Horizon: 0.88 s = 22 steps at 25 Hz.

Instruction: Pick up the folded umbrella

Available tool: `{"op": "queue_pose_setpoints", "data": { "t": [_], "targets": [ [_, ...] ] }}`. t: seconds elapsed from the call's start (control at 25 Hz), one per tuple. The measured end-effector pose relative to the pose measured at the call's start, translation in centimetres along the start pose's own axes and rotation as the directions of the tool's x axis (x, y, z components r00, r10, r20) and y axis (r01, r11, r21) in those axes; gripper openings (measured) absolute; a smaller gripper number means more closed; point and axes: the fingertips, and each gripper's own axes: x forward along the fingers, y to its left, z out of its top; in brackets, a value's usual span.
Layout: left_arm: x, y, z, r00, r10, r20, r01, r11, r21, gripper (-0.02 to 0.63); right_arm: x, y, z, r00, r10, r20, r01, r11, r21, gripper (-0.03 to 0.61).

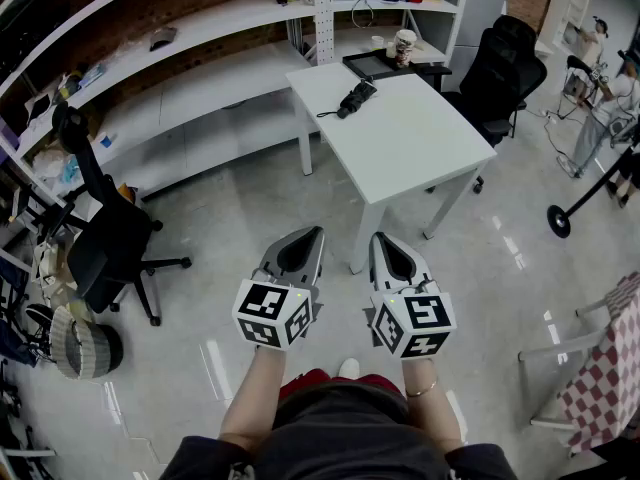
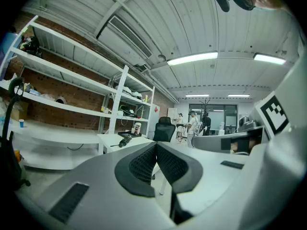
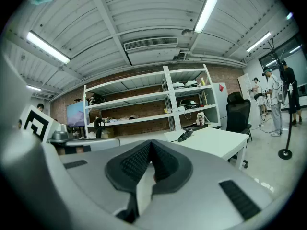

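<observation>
The folded black umbrella [image 1: 357, 98] lies on the far part of a white table [image 1: 420, 148], well ahead of both grippers. My left gripper [image 1: 314, 232] and right gripper [image 1: 377, 237] hang side by side over the floor in front of the table, both shut with nothing in them. In the left gripper view the pads meet at the left gripper [image 2: 156, 145], and the umbrella [image 2: 125, 139] shows small on the table beyond. The right gripper view has the right gripper [image 3: 150, 145] with its tips together and the umbrella [image 3: 185, 136] on the table behind.
A paper cup [image 1: 404, 46] stands beside a black tray [image 1: 375, 63] at the table's far edge. Black office chairs stand at the left [image 1: 110, 238] and behind the table [image 1: 500, 73]. White shelves [image 1: 180, 88] run along the brick wall. A checkered cloth [image 1: 610, 358] is at the right, people farther off.
</observation>
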Motion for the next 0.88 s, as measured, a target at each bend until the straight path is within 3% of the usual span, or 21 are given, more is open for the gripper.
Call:
{"op": "queue_pose_setpoints", "data": {
  "t": [0.2, 0.32, 0.56, 0.88],
  "targets": [
    [1.3, 0.0, 0.3, 1.0, 0.001, 0.009, -0.001, 1.0, 0.01, 0.014, 0.7, -0.5, 0.3, 1.0, 0.008, 0.014, -0.007, 1.0, -0.03, 0.018],
    [1.9, -0.1, -0.1, 1.0, 0.018, 0.001, -0.018, 1.0, -0.001, 0.014, 0.6, -1.6, -0.3, 1.0, 0.01, -0.009, -0.01, 1.0, 0.001, 0.018],
    [2.9, 0.4, -1.0, 0.999, 0.047, -0.013, -0.048, 0.999, -0.017, 0.014, 0.3, -5.4, -1.7, 0.997, -0.058, -0.046, 0.062, 0.995, 0.081, 0.018],
    [3.7, 0.9, -0.3, 0.996, 0.085, -0.004, -0.085, 0.996, 0.009, 0.015, 0.6, -6.9, -1.9, 0.997, -0.049, -0.06, 0.054, 0.995, 0.088, 0.018]
  ]
}}
